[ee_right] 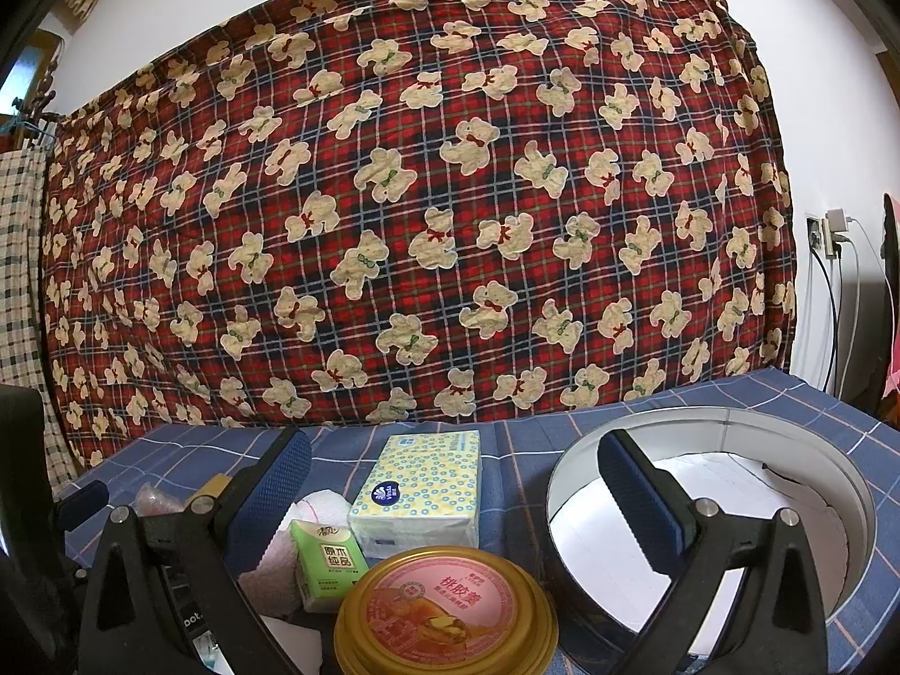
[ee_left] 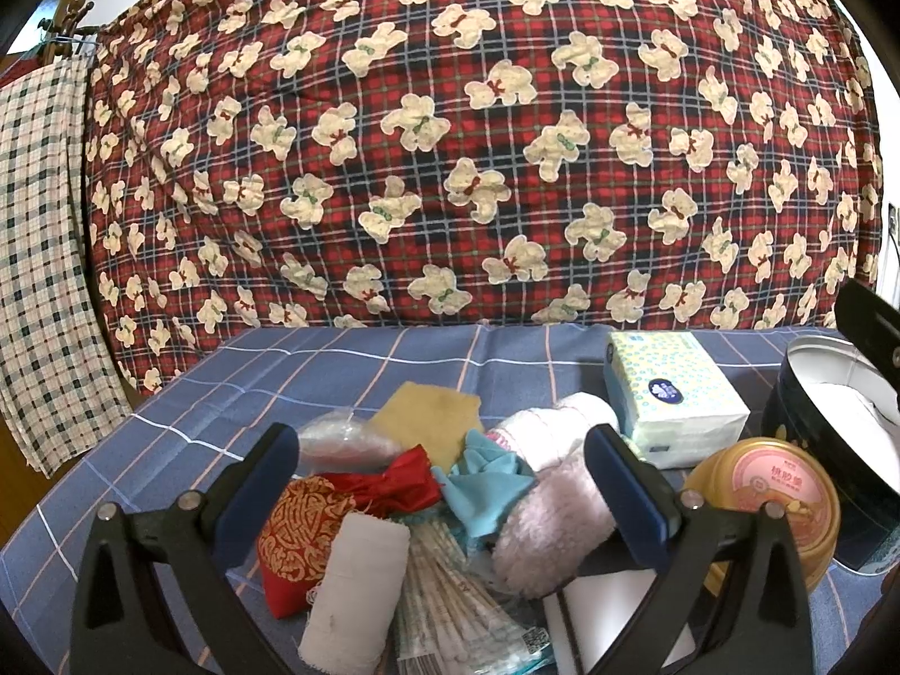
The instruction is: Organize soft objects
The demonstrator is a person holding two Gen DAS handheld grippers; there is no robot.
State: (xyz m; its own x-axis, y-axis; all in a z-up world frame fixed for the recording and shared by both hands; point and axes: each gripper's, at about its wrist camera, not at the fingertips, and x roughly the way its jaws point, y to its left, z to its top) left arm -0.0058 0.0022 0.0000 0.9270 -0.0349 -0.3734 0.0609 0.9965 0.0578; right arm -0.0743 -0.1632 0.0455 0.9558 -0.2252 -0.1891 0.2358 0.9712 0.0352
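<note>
- Blue checked cloth (ee_left: 349,360) covers the desk in front of you; a red plaid sheet printed with cream bears (ee_left: 450,140) hangs behind it.
- Your left hand-held gripper (ee_left: 441,486) is spread wide with nothing between its fingers, poised above the pile of soft things.
- In that pile: a red and gold pouch (ee_left: 306,534), a white gauze roll (ee_left: 354,590), a turquoise cloth (ee_left: 484,484), a pale pink fluffy piece (ee_left: 545,529), a yellow sponge cloth (ee_left: 430,410) and a rolled white towel (ee_left: 562,422).
- A clear packet (ee_left: 450,607) lies at the bottom of the pile; contents are hard to make out, possibly cotton swabs.
- Tissue pack (ee_right: 422,484) with blue rings sits behind the pile, on the cloth.
- Your right hand-held gripper (ee_right: 455,484) is also wide apart and holding nothing.
- Beneath it: a small green tissue packet (ee_right: 326,562) leaning against the towel, and a gold-rimmed round tin with a pink lid (ee_right: 444,607).
- An open round tin (ee_right: 844,484), white inside, stands just right of the gold one.
</note>
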